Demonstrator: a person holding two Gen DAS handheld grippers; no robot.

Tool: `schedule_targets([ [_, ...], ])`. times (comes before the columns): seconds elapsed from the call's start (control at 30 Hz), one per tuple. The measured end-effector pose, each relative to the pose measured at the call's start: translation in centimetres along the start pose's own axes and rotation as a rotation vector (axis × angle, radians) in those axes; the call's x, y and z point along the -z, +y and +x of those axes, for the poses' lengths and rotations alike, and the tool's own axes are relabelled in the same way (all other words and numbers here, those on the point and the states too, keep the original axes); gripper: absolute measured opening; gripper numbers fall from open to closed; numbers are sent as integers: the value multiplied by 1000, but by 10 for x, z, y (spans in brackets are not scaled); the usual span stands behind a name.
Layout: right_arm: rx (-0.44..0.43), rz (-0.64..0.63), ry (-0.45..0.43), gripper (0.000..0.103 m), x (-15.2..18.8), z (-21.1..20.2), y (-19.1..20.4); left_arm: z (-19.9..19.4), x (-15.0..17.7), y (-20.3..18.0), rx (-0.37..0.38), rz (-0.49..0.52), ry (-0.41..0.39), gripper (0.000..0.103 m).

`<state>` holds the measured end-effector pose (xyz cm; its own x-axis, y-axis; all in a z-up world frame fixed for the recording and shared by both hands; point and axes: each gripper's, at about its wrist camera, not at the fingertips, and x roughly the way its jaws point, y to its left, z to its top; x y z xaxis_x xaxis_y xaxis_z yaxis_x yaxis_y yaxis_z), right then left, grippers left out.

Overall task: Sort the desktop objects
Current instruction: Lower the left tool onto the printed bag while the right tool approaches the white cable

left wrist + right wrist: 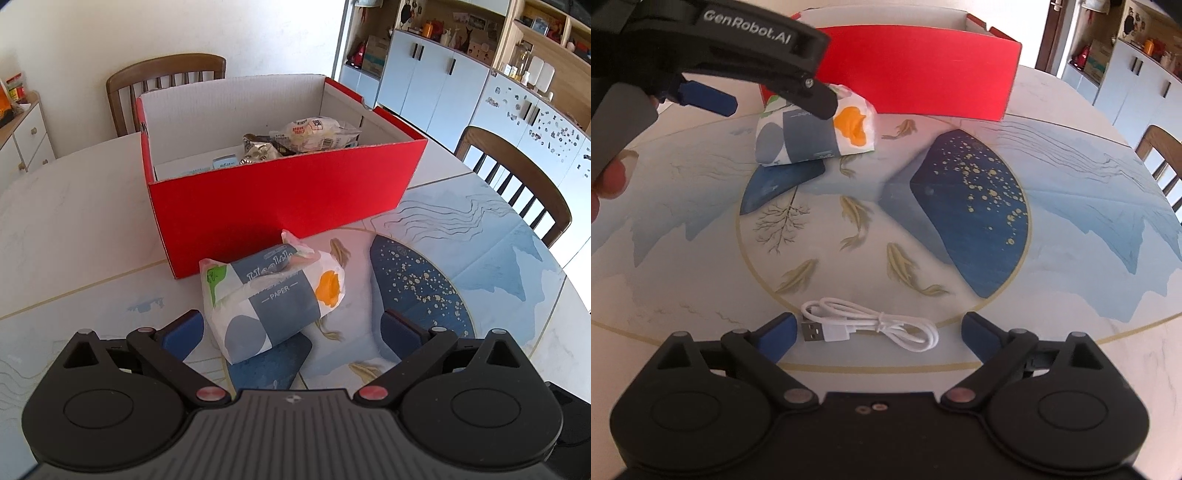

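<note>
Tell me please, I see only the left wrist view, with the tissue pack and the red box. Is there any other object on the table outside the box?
Observer: Yes. A white USB cable lies bundled on the table, nearer to the person than the tissue pack.
Operator: Where is the right claw?
Observer: The right claw is open. The cable lies between its fingers, and the pads do not press on it.
Operator: How does my left claw look from that side?
Observer: The left claw is above the tissue pack, and one black finger link crosses in front of the pack's top.
</note>
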<state>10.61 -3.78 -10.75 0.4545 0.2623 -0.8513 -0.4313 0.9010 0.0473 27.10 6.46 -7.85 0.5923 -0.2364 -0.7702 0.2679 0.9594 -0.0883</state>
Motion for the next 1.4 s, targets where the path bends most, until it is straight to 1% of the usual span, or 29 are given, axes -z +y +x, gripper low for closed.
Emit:
schedule_targets([
  [0.17,2,-3,0,95,2,-2,1,1,2,-3,-3,7,4,102],
  [0.23,-1,-9,-1,91,2,-2,2,1,3,-4,-13,13,3,102],
  [0.27,-5,-14,-4,85,2,-4,3,2,3,-4,-15,17,3,102],
  [0.3,-10,-22,-10,76,3,-5,4,2,3,-4,-17,19,4,102],
  [0.33,-18,-34,-17,75,3,-7,5,2,3,-4,-20,20,6,102],
  [0.53,-38,-57,-16,74,2,-9,6,3,2,-5,-32,16,-1,102],
  [0.67,-37,-19,-13,73,-1,-9,-4,5,1,-6,-40,19,-3,102],
  [0.73,-37,2,-9,70,-2,-9,-12,8,-1,-6,-45,15,-4,102],
  [0.8,-37,15,-6,65,-3,-10,-18,10,-4,-5,-55,-5,-10,102],
  [0.93,-44,27,2,59,-5,-11,-27,18,-13,-1,-36,-66,-6,102],
  [1.0,-41,7,-2,54,-4,-10,-27,21,-17,-1,-57,-63,-15,102],
  [1.07,-49,-3,-2,52,-5,-11,-28,23,-19,2,-62,-56,-22,102],
  [1.2,-58,-6,3,51,-6,-10,-30,29,-22,14,-53,-73,-8,102],
  [1.27,-64,-13,7,51,-7,-11,-31,33,-23,21,-49,-96,1,102],
  [1.37,-75,-17,10,51,-8,-11,-33,36,-22,28,-23,-136,8,101],
  [1.4,-80,-19,8,51,-9,-12,-34,37,-22,30,-16,-144,8,98],
])
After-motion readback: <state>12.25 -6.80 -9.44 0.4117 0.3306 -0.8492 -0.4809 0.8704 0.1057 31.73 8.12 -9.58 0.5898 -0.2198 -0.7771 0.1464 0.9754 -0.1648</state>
